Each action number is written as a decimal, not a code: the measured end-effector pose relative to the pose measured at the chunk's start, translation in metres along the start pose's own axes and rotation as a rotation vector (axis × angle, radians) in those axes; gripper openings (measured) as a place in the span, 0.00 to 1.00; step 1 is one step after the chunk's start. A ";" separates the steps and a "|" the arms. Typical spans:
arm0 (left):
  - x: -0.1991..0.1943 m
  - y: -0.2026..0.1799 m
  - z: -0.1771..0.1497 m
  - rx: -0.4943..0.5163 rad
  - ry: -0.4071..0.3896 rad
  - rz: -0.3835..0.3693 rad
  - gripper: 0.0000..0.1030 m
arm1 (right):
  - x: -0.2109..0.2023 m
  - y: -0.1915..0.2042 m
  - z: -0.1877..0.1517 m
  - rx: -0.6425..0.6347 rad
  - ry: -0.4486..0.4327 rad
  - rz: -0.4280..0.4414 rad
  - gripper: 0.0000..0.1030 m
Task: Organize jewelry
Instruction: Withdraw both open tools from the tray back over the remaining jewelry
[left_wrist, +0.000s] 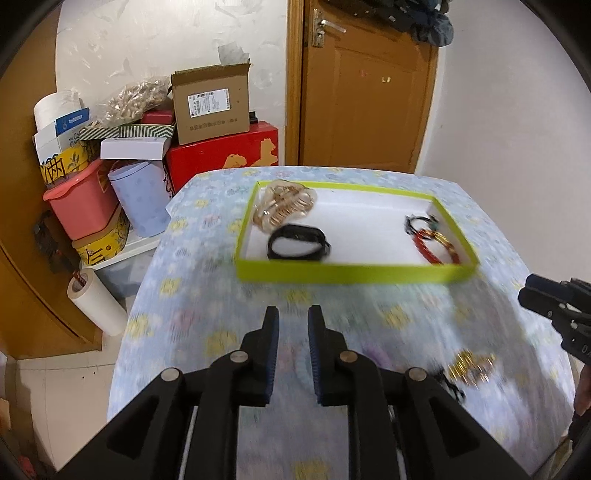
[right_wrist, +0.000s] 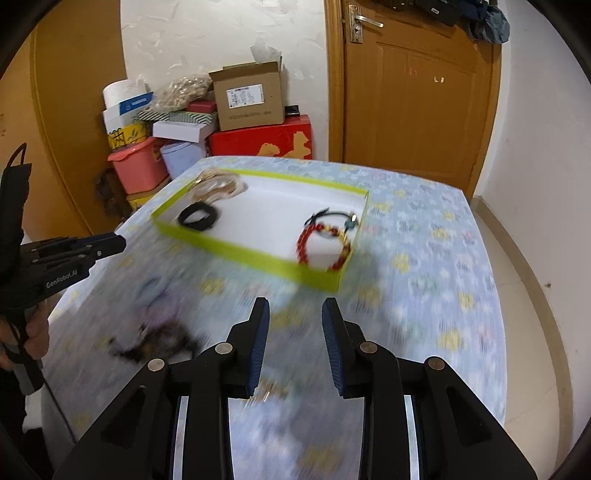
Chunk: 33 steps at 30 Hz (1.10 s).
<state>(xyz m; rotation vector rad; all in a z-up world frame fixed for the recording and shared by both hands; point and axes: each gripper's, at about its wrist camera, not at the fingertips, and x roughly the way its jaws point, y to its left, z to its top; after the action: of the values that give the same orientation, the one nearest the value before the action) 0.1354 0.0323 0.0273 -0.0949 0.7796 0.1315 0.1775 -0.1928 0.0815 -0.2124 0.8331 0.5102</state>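
A lime-green tray (left_wrist: 351, 273) (right_wrist: 240, 251) with a white floor sits on the flowered cloth. It holds a pile of gold chains (left_wrist: 284, 206) (right_wrist: 218, 184), a black band (left_wrist: 297, 242) (right_wrist: 197, 218), a red bead bracelet (left_wrist: 436, 245) (right_wrist: 325, 243) and a black cord bracelet (left_wrist: 419, 221) (right_wrist: 332, 218). Loose on the cloth, blurred, lie a gold piece (left_wrist: 471, 365), a dark piece (right_wrist: 155, 339) and a pale blue ring (left_wrist: 303, 369). My left gripper (left_wrist: 293, 314) hangs open and empty short of the tray's near rim. My right gripper (right_wrist: 295, 304) is open and empty too.
Left of the table stands a heap of boxes (left_wrist: 210, 107), a pink tub (left_wrist: 81, 199) and a paper roll (left_wrist: 96, 302). A brown door (left_wrist: 365, 92) is behind the table. The table's right edge drops to a tiled floor (right_wrist: 528, 295).
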 end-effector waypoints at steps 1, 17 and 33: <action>-0.007 -0.001 -0.005 -0.002 -0.001 -0.004 0.16 | -0.006 0.004 -0.007 0.000 0.002 0.007 0.30; -0.065 -0.007 -0.066 -0.014 0.002 -0.045 0.17 | -0.055 0.031 -0.066 0.025 0.012 0.043 0.30; -0.066 -0.011 -0.075 -0.021 0.012 -0.068 0.18 | -0.058 0.032 -0.074 0.027 0.029 0.049 0.30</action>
<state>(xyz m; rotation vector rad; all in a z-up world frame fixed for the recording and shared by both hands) 0.0387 0.0055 0.0216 -0.1419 0.7864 0.0752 0.0805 -0.2132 0.0768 -0.1756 0.8742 0.5428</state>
